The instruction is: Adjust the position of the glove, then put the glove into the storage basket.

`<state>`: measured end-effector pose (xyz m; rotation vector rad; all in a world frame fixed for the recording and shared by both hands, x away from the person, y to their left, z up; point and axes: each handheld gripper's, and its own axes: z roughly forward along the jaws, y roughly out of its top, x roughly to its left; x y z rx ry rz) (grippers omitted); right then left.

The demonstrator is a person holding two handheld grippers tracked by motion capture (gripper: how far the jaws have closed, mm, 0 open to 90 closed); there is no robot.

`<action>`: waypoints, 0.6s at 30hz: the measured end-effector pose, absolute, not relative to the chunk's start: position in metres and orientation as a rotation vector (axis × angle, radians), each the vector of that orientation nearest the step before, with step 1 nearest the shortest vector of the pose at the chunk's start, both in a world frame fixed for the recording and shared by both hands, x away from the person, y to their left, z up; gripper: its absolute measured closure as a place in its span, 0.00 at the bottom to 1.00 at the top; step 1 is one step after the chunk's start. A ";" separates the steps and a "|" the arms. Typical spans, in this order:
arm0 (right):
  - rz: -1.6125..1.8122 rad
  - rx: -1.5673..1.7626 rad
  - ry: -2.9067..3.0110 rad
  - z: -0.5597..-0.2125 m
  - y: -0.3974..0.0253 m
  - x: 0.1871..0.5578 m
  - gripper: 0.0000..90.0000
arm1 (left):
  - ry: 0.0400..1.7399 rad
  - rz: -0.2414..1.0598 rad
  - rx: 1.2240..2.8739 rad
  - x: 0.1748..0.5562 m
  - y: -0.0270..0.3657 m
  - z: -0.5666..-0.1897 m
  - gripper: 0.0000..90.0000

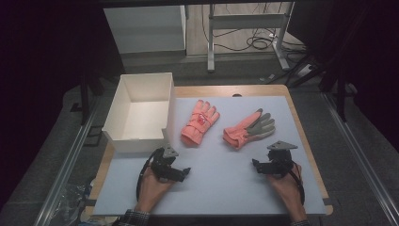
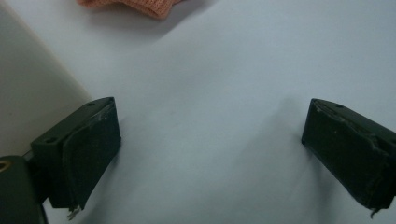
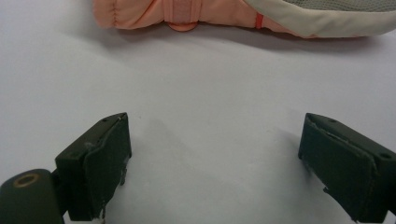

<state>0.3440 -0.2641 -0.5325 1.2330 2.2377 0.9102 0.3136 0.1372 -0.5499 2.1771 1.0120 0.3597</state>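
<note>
Two orange-pink gloves lie on the pale mat [image 1: 216,174]. The left glove [image 1: 200,121] rests back up beside the box; its knit cuff edge [image 2: 140,5] peeks in at the top of the left gripper view. The right glove [image 1: 248,129] lies palm up with a grey palm; its cuff and grey palm [image 3: 224,13] run along the top of the right gripper view. My left gripper [image 1: 181,173] [image 2: 210,154] rests open near the box's front corner, nothing between its jaws. My right gripper [image 1: 258,165] [image 3: 215,163] is open just below the right glove, holding nothing.
An open white box [image 1: 123,136] stands at the mat's left edge, and its wall [image 2: 32,98] shows close to my left jaw. The wooden table rim [image 1: 301,136] frames the mat. Desk legs and cables [image 1: 254,42] sit on the floor beyond.
</note>
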 end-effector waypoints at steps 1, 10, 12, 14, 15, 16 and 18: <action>0.910 1.233 2.238 -0.533 -0.264 0.344 0.11 | 1.012 0.360 2.177 0.314 0.137 -0.550 0.05; 0.906 1.234 2.241 -0.532 -0.264 0.344 0.11 | 1.012 0.359 2.175 0.314 0.137 -0.550 0.05; 0.905 1.234 2.241 -0.532 -0.264 0.344 0.11 | 1.012 0.359 2.175 0.314 0.137 -0.550 0.05; 0.904 1.233 2.242 -0.532 -0.264 0.344 0.11 | 1.012 0.359 2.175 0.314 0.137 -0.550 0.05; 0.904 1.233 2.242 -0.532 -0.264 0.344 0.11 | 1.012 0.359 2.175 0.314 0.137 -0.550 0.05; 0.904 1.234 2.242 -0.532 -0.264 0.344 0.11 | 1.011 0.359 2.178 0.314 0.137 -0.550 0.05; 0.904 1.234 2.243 -0.532 -0.264 0.345 0.11 | 1.012 0.359 2.175 0.314 0.137 -0.550 0.05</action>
